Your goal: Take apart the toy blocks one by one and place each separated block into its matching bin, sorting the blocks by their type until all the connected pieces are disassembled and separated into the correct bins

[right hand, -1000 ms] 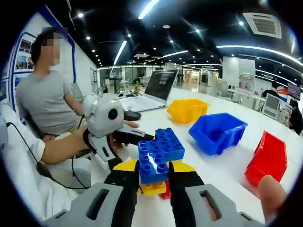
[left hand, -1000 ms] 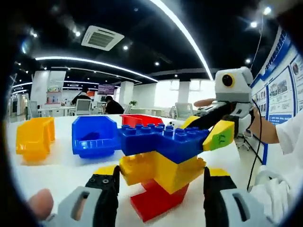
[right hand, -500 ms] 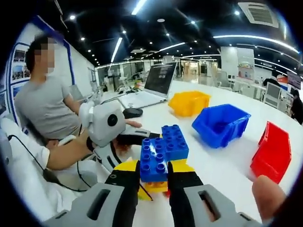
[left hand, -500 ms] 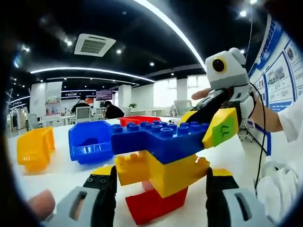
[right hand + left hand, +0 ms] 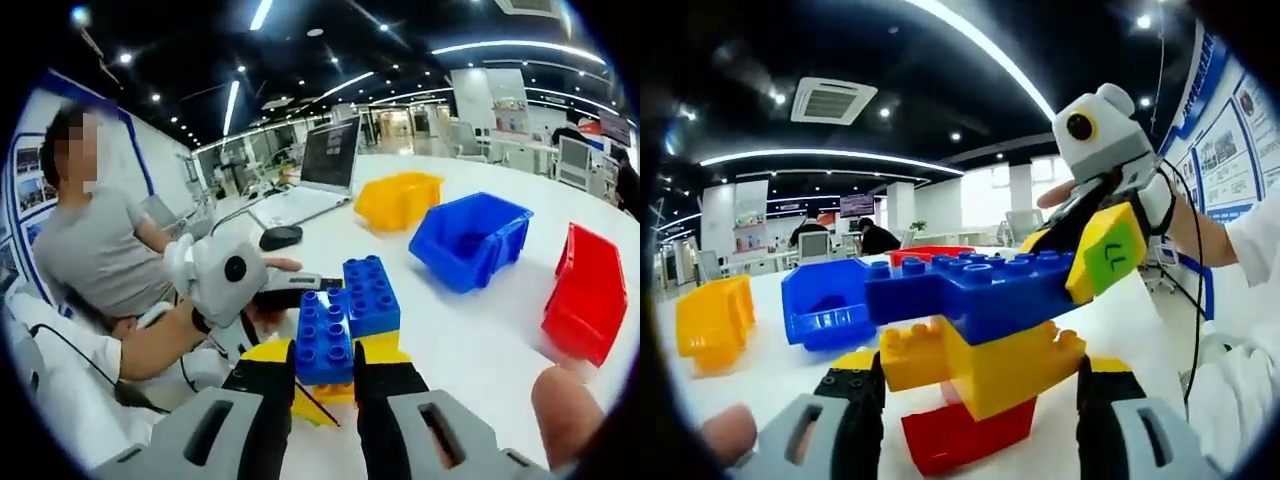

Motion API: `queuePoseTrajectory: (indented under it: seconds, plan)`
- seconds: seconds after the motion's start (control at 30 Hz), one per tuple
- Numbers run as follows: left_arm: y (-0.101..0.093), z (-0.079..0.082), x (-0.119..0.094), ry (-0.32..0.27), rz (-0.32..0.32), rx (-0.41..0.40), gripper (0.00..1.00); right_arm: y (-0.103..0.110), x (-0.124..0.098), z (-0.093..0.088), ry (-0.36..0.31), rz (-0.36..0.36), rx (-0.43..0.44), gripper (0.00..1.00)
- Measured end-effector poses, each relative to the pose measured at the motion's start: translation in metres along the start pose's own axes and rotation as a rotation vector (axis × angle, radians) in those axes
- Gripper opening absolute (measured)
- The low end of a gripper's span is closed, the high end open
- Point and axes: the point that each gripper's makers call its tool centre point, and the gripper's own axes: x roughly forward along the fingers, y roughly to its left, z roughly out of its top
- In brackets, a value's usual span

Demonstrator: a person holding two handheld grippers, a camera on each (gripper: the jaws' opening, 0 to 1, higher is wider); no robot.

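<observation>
A stack of toy blocks stands on the white table (image 5: 770, 370), with blue blocks (image 5: 970, 290) on top, yellow blocks (image 5: 985, 360) in the middle and a red block (image 5: 960, 435) at the bottom. My right gripper (image 5: 325, 365) is shut on the near end of the blue blocks (image 5: 345, 315); in the left gripper view it (image 5: 1070, 250) comes in from the right. My left gripper (image 5: 980, 368) is open, its jaws on either side of the lower blocks; whether they touch is unclear. In the right gripper view it (image 5: 290, 288) reaches the stack from the left.
Three bins sit on the table beyond the stack: yellow (image 5: 400, 198), blue (image 5: 470, 240) and red (image 5: 585, 295). A laptop (image 5: 325, 160) and a mouse (image 5: 280, 237) lie farther back. A seated person (image 5: 95, 240) is at the table's left side.
The stack has grown larger in the left gripper view and sits closer between its jaws. The right gripper stays shut on the blue blocks and appears higher in that view.
</observation>
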Motion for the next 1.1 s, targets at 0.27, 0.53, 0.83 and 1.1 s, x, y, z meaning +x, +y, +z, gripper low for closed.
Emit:
queuePoseTrajectory:
  seconds: [0.27,0.53,0.83,1.1]
  plan:
    - [0.0001,0.0017,0.0020,-0.011,-0.007,-0.014,0.79,-0.0023,-0.0017,0.0024,-0.007,0.020,0.070,0.24]
    - [0.0045,-0.0021,0.0039,0.008,0.007,0.031,0.79,0.0009,0.0007,-0.0018,0.018,-0.005,0.106,0.24]
    - [0.0052,-0.0057,0.0060,0.029,0.015,0.017,0.79,-0.0016,0.0018,0.0010,0.000,-0.021,0.100,0.25]
    - [0.0043,-0.0056,0.0064,0.050,0.050,-0.055,0.79,0.0014,0.0068,-0.0018,-0.027,-0.284,-0.492,0.28]
